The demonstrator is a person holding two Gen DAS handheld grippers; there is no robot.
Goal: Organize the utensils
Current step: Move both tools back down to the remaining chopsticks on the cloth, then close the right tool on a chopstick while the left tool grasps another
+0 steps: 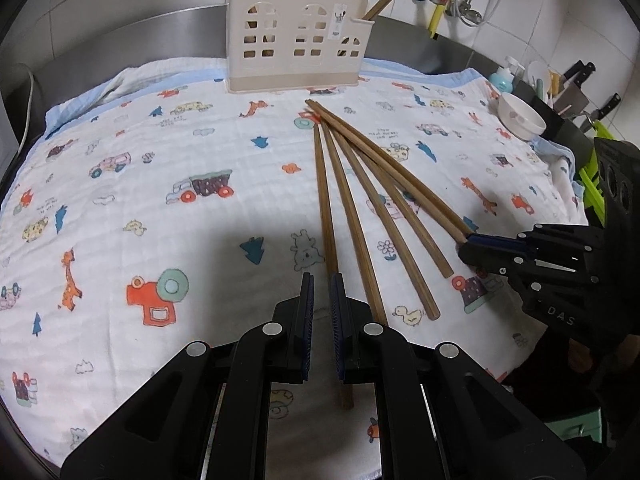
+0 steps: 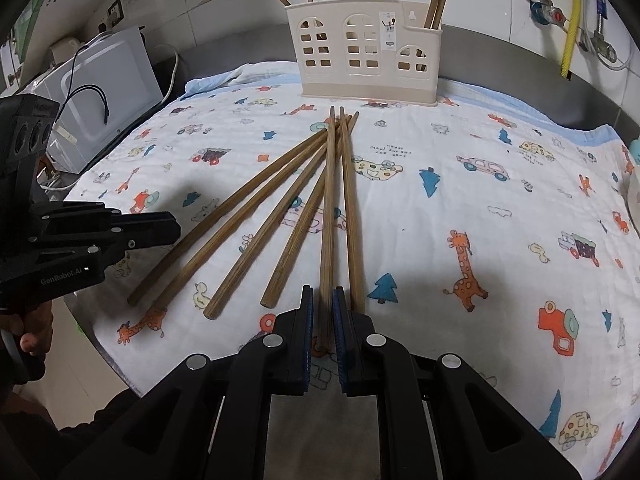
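Several wooden chopsticks (image 1: 360,184) lie fanned on a printed cloth (image 1: 160,184), tips toward a beige utensil holder (image 1: 296,48) that holds a few chopsticks. My left gripper (image 1: 322,280) has its jaws narrowly apart over the near end of the leftmost chopstick (image 1: 325,208), which runs beneath them. My right gripper (image 2: 322,292) is shut on a chopstick (image 2: 329,200) near its thick end. It shows from the side in the left wrist view (image 1: 468,242). The chopsticks (image 2: 280,216), holder (image 2: 364,48) and left gripper (image 2: 176,226) show in the right wrist view.
A white bowl (image 1: 520,116), a bottle and a knife rack (image 1: 576,92) stand at the right edge. A white appliance with cables (image 2: 100,92) sits at the left. Pipes and valves (image 2: 568,20) run on the tiled wall behind.
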